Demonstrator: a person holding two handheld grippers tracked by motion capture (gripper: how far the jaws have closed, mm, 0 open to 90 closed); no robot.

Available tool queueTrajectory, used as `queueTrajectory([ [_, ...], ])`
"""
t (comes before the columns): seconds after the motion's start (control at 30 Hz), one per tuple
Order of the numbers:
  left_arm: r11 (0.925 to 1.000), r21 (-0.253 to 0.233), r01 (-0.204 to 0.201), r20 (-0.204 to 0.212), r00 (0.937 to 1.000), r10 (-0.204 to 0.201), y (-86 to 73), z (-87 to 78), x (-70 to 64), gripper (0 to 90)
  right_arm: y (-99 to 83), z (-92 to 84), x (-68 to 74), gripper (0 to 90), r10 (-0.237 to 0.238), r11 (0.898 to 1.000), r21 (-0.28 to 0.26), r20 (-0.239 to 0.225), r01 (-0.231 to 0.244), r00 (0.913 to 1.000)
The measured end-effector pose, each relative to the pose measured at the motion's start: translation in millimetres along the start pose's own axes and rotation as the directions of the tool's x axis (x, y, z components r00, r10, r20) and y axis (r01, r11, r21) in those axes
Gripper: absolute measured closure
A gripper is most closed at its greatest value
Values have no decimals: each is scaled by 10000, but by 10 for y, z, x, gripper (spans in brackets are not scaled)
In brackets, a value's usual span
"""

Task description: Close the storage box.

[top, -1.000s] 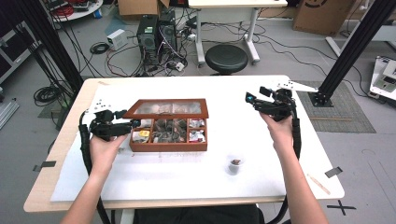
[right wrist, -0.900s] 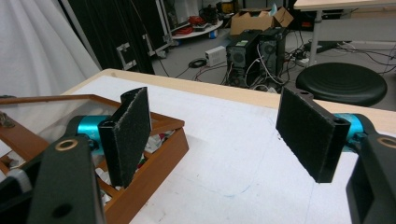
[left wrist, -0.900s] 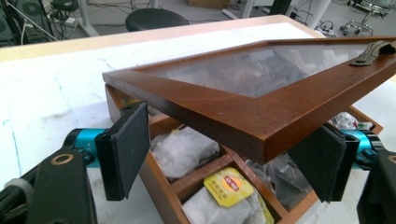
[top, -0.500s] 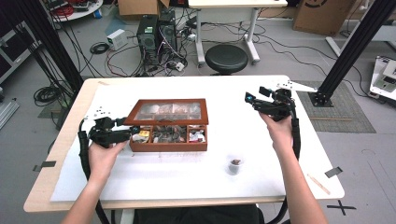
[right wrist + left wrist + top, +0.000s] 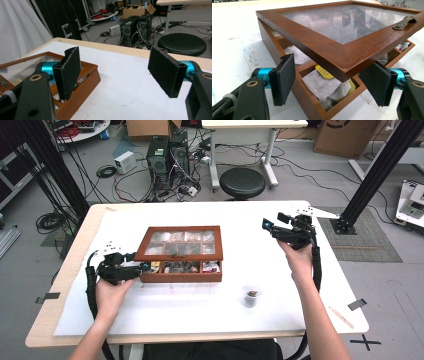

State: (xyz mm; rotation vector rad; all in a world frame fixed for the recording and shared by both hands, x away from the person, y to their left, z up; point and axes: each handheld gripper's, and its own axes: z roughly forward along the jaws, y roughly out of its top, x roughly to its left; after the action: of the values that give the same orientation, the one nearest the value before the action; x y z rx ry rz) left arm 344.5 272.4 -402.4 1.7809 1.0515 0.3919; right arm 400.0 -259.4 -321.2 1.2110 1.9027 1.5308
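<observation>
A brown wooden box (image 5: 181, 276) with a glass lid (image 5: 182, 242) sits mid-table; its lid (image 5: 342, 22) stands ajar over compartments of wrapped packets (image 5: 322, 85). My left gripper (image 5: 142, 268) is at the box's front left corner. Its jaws have just been closing, with the corner of lid and box between them (image 5: 329, 75); the pads stand apart from the wood. My right gripper (image 5: 270, 222) hangs above the table to the right of the box, open with nothing between its fingers (image 5: 117, 70). The box's far corner (image 5: 82, 82) lies to its left.
A small clear cup (image 5: 252, 296) with something dark inside stands near the table's front, right of the box. A white sheet (image 5: 235, 220) covers the table. A black stool (image 5: 242, 182), computers and cables are on the floor beyond the far edge.
The left gripper has sunk and come nearer to me, to the box's front left corner, its jaws narrower. The lid lies lower over the box. The right gripper has not moved.
</observation>
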Motion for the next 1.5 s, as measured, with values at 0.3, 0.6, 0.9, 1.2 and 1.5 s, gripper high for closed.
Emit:
queueTrajectory([
  [0.3,9997,256,-9,-29,10000,9,-85,17,-10,294,-5,7,-9,270,20,10000,40,19,-21,10000],
  [0.6,9983,585,-38,-249,9997,52,-174,53,-23,293,-10,22,-12,267,39,10000,65,78,-40,10000],
  [0.9,9974,718,-12,-277,9996,32,-197,59,-29,293,-9,7,-18,267,79,10000,59,86,-79,9999],
  [1.2,9964,849,29,-187,9998,-14,-207,49,-35,293,-10,0,-33,267,127,9999,63,138,-128,9998],
  [1.5,9932,1157,96,-62,9999,-89,-248,68,-40,293,-10,2,-24,267,151,9999,61,133,-152,9998],
])
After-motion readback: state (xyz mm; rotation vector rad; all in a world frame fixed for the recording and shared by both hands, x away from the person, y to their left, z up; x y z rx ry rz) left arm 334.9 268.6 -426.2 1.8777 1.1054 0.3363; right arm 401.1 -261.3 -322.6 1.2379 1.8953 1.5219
